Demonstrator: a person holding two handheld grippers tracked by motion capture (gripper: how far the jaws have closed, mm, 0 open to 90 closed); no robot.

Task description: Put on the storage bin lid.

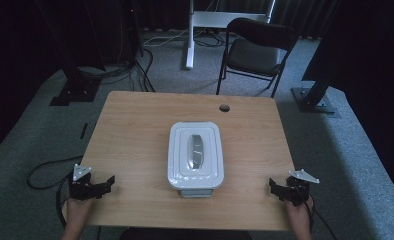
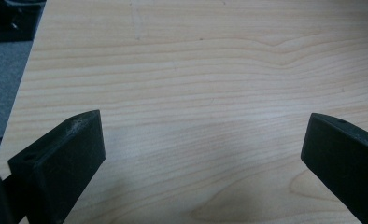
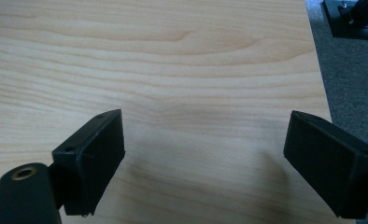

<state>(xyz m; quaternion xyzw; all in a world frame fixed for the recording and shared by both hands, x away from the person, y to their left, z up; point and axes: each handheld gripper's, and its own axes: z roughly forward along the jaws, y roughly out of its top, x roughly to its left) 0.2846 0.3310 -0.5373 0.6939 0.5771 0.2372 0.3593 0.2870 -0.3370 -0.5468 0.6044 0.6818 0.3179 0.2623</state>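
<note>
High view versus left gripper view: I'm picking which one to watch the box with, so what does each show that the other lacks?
The high view alone takes in the white lidded box at mid-table with its grey handle, both grippers near the table's front corners, left gripper and right gripper, plus the folding chair beyond. The left gripper view alone gives a close look at that gripper's black jaws, spread wide over bare wood with nothing between them. Both share the wooden table and grey carpet past its edge.
</note>
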